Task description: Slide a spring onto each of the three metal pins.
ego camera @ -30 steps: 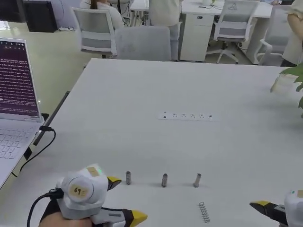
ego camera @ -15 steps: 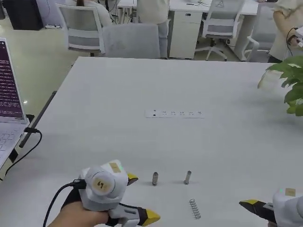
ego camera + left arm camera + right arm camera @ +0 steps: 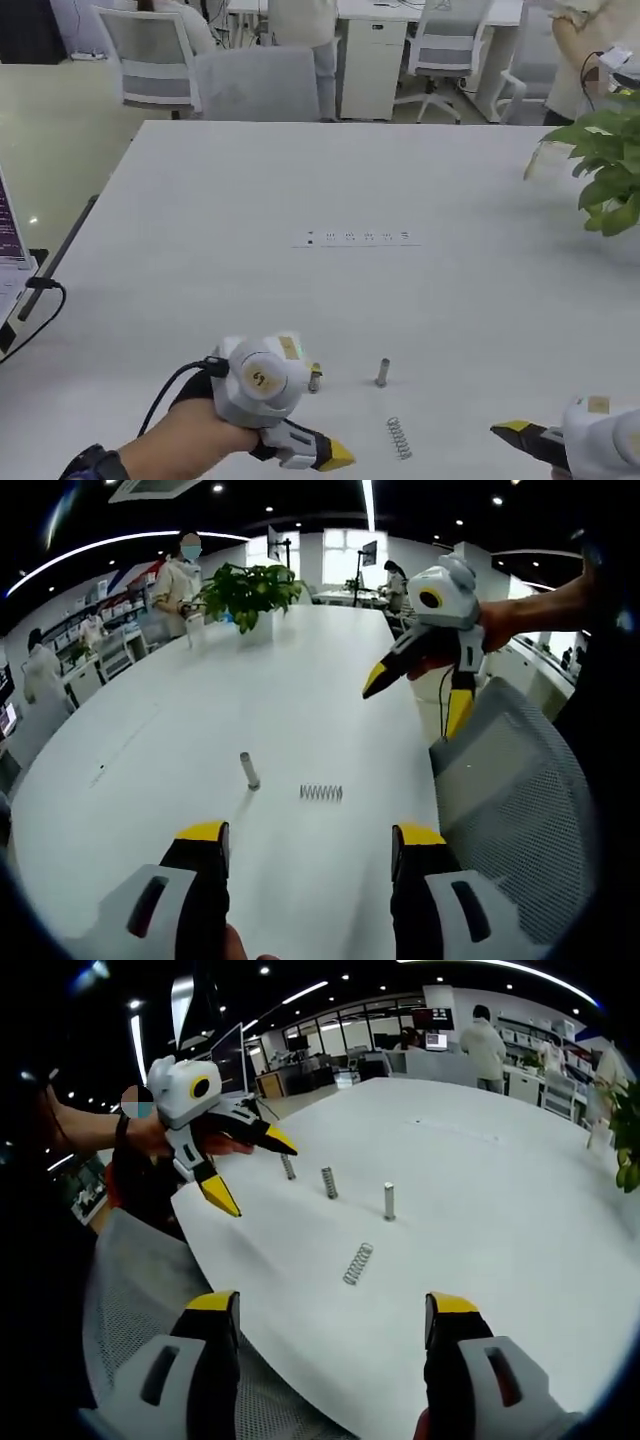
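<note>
Your left gripper (image 3: 322, 415) hovers over the near edge of the white table (image 3: 300, 180), jaws spread wide and empty. Your right gripper (image 3: 332, 1310) is just as wide, with nothing between its jaws. Between the two, a loose spring (image 3: 356, 1263) lies flat on the table, near a bare pin (image 3: 389, 1201). The middle pin (image 3: 327, 1182) wears a spring. The third pin (image 3: 288, 1167), by a left jaw tip, is too small to judge. A socket strip (image 3: 355, 238) sits mid-table, a plant (image 3: 605, 170) stands at the right edge, and office chairs (image 3: 255, 85) stand beyond.
</note>
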The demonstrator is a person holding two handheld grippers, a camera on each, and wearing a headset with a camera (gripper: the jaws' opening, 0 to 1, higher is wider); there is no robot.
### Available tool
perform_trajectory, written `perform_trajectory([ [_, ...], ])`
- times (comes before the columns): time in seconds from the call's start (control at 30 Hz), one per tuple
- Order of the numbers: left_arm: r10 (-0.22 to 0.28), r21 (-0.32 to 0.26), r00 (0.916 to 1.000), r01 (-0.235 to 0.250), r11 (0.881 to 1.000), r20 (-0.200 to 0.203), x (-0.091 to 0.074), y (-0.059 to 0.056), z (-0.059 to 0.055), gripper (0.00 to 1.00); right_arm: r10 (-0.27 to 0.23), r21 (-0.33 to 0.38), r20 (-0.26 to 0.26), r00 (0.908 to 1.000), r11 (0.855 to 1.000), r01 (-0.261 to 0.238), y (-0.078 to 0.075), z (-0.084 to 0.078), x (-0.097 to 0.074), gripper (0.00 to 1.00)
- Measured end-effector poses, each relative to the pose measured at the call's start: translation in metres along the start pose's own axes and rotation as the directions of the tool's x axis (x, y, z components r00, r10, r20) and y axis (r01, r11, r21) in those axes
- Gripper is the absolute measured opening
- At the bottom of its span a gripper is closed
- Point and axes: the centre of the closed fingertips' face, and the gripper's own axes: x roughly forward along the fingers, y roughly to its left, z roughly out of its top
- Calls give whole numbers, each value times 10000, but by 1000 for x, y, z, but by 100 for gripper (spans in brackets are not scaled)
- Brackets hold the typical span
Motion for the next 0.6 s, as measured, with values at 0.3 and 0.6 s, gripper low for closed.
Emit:
perform_trajectory([
  [0.3,-830,1132,9948,893,9895,-587,31,-9,7,60,54,31,-46,10000,10000,-54,5,-4,-3,73],
  [0.6,-1394,2036,9837,1605,9658,-1139,59,-14,10,57,98,179,-24,9999,9998,-97,9,-8,-3,73],
])
